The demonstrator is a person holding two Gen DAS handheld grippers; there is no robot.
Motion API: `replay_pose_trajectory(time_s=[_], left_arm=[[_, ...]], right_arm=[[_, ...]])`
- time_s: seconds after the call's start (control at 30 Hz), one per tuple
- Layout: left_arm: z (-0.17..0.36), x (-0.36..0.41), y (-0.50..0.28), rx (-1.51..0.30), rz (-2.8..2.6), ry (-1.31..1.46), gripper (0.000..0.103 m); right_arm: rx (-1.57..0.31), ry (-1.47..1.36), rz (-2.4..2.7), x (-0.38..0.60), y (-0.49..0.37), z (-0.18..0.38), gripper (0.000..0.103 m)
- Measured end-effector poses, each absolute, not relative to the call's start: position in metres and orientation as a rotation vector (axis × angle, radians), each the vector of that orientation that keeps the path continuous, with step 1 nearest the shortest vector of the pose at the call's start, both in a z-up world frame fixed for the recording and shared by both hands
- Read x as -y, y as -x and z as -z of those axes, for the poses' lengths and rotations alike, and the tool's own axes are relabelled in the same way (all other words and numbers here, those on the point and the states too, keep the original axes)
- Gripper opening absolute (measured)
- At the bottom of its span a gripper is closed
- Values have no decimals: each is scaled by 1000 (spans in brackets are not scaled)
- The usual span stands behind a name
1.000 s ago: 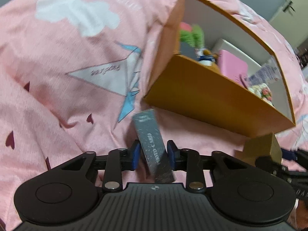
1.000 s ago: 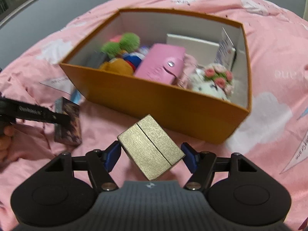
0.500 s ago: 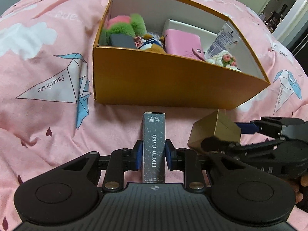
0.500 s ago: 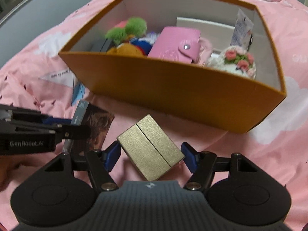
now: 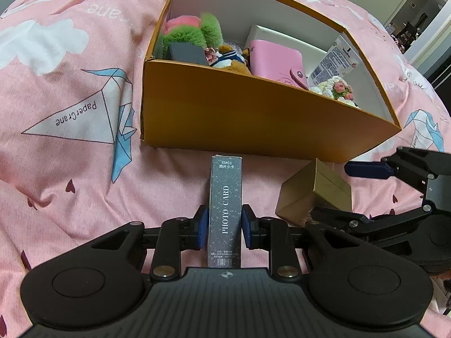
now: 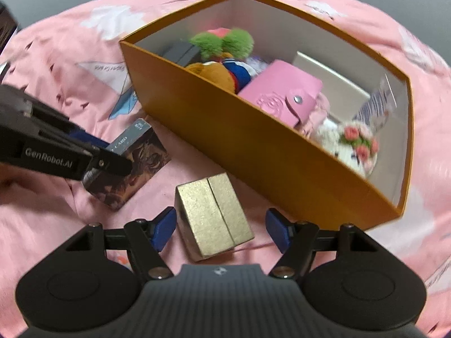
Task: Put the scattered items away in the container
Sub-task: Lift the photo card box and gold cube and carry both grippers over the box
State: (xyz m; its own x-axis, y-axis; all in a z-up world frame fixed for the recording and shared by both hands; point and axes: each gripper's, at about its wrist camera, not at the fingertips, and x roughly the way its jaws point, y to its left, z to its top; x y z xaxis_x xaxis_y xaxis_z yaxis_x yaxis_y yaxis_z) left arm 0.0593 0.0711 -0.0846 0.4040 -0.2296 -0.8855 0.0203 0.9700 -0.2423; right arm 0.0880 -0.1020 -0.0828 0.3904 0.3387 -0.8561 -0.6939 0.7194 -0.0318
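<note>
An orange cardboard box (image 5: 265, 124) with a white inside stands on the pink bedspread; it also shows in the right wrist view (image 6: 253, 146). It holds a green plush, a pink wallet (image 5: 277, 59), a stuffed toy and a crocheted flower piece. My left gripper (image 5: 224, 226) is shut on a dark photo card box (image 5: 225, 211), held upright in front of the orange box. My right gripper (image 6: 221, 228) is open around a gold box (image 6: 214, 217), which lies on the bedspread with a gap to the right pad. The gold box also shows in the left wrist view (image 5: 315, 194).
The pink bedspread (image 5: 70, 112) with paper-crane prints lies all around the box. The left gripper's arm (image 6: 50, 146) reaches in at the left of the right wrist view. A doorway (image 5: 408, 8) shows at the far right.
My right gripper has opened and the gold box now rests on the bed, no longer clamped. My left gripper has turned the photo card box upright and faces the orange box squarely.
</note>
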Motion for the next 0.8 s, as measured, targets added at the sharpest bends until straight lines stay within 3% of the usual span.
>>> replay_pose_trajectory(time_s=[0.5, 0.8], left_arm=[[91, -72, -63, -1166, 147, 198, 26], [85, -71, -58, -1150, 145, 202, 26]], right_arm=[[-1008, 353, -696, 105, -92, 87, 57], [-1060, 131, -662, 126, -94, 71, 48]])
